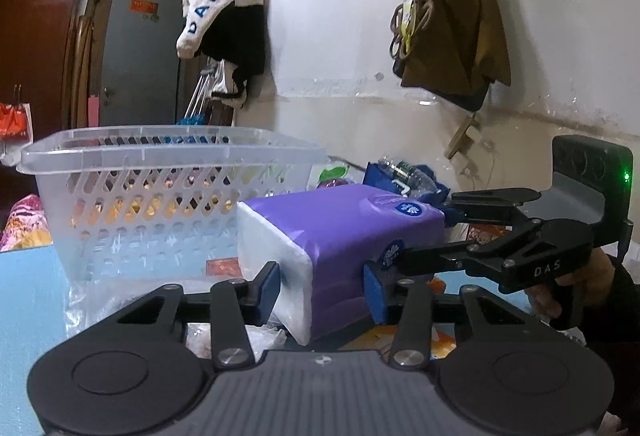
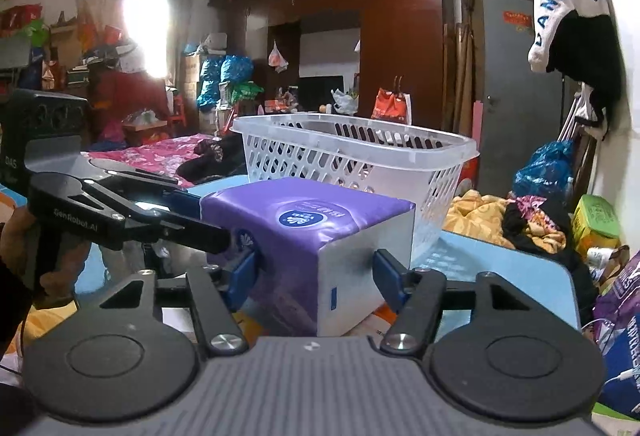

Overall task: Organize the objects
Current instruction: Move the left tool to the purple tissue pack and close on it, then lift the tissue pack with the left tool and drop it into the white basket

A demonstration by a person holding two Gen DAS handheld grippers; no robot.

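Left wrist view: the left gripper (image 1: 320, 288) has its blue fingers (image 1: 269, 292) on either side of a purple tissue pack (image 1: 332, 236), the pads pressing its white end and its purple side. The right gripper (image 1: 416, 232) reaches in from the right of this view, one finger along the pack's purple side and one at its far top edge. In the right wrist view, the right gripper's (image 2: 316, 276) blue fingers (image 2: 390, 278) are clamped on the pack's (image 2: 304, 232) near end, and the left gripper (image 2: 212, 220) grips its left end. The pack is just in front of a clear plastic basket (image 1: 160, 196) that stands on the blue bench (image 1: 28, 296). A hand (image 1: 580, 288) holds the right gripper's handle.
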